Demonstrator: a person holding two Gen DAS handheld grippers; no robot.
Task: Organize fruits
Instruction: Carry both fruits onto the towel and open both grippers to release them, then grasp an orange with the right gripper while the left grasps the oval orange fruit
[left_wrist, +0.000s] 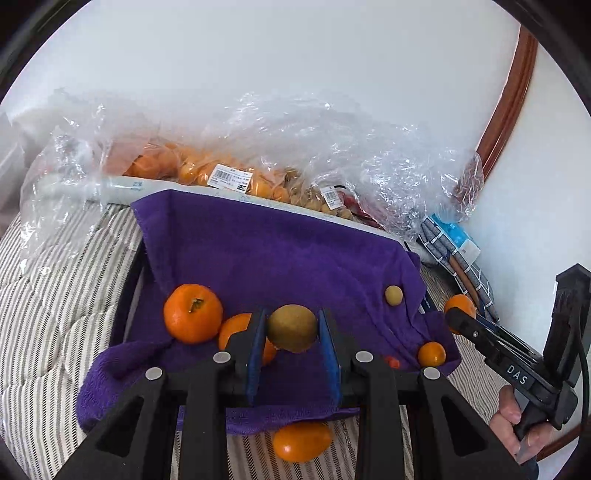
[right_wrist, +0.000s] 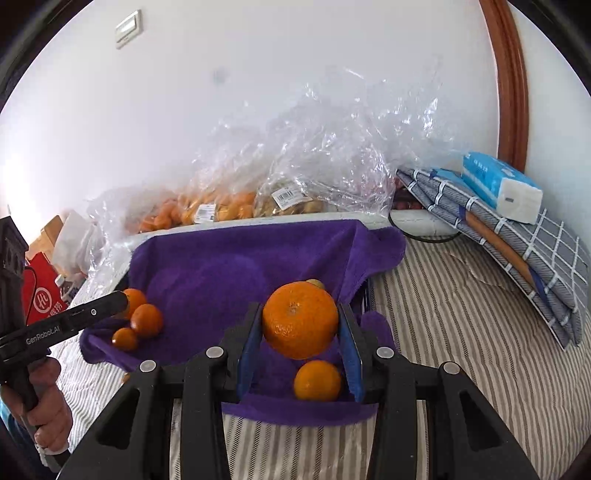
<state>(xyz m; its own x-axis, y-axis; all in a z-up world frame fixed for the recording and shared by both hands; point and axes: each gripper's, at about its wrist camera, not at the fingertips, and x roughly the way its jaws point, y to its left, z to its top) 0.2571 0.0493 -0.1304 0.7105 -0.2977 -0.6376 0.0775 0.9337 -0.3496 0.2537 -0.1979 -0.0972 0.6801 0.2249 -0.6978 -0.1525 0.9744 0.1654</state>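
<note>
While grippers grip fruit, plastic bags (left_wrist: 303, 147) crowd behind.

You've got 5 loose oranges (right_wrist: 300, 319), 1 brown-green fruit (left_wrist: 291, 328) and 1 small tan fruit (left_wrist: 393, 295). Also 1 purple towel (left_wrist: 258, 251), 1 tissue pack (right_wrist: 498, 186) and 2 barcode labels (left_wrist: 229, 179) on the plastic bags (left_wrist: 332, 147). Can't tell the bag count.

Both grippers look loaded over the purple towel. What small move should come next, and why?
Probably lower the right gripper slightly and release its large orange on the purple towel, clear of the small orange just beneath it. The left gripper holds a brownish-green fruit beside two oranges, so it likely waits its turn.
</note>
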